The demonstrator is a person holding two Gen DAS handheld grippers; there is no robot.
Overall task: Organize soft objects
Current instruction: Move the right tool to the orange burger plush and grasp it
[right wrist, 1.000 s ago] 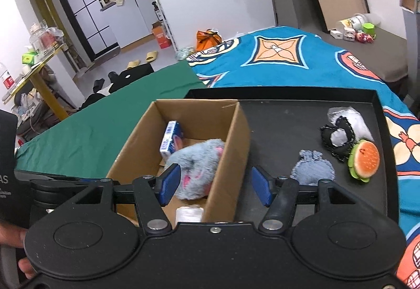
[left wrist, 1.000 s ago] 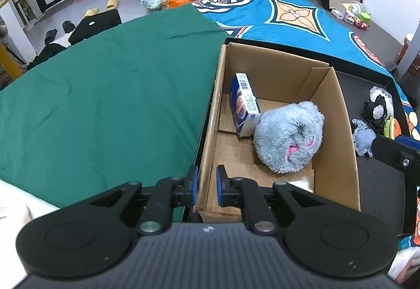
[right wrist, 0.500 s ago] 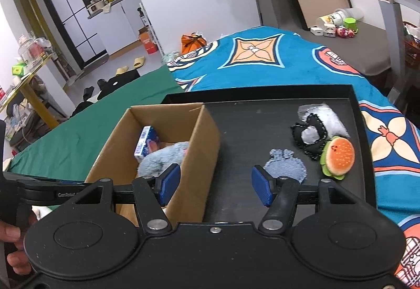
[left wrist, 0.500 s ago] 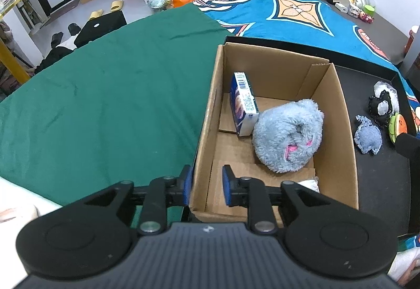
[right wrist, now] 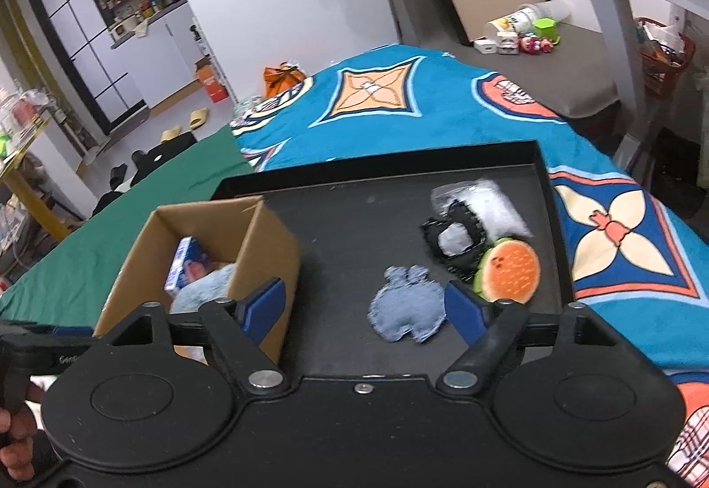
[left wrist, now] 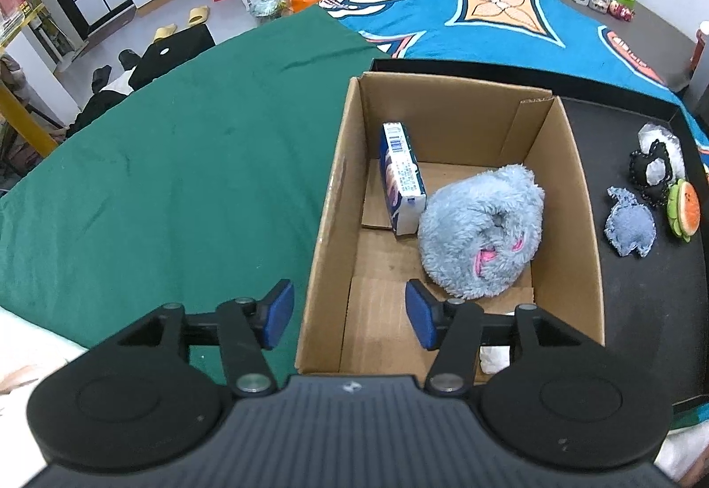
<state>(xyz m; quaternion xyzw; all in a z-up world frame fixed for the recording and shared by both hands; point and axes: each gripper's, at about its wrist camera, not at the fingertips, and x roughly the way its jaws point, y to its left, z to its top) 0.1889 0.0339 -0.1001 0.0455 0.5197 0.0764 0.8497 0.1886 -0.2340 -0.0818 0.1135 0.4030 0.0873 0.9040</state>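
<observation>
A cardboard box stands at the left end of a black tray. Inside it lie a fluffy blue plush and a blue-and-white packet. My left gripper is opening, and the box's left wall stands between its pads without touching them. On the tray lie a denim toy, a burger plush and a black-and-white soft piece. My right gripper hovers over the near side of the denim toy. Its jaws are opening with nothing gripped.
A green cloth covers the surface left of the box, and a blue patterned blanket lies beyond and right of the tray. A white scrap sits in the box's near corner. A hand holds the left gripper's handle.
The left jaws were shut on the box's left wall and have spread off it. The right gripper has swung right from the box to above the denim toy, its jaws widening.
</observation>
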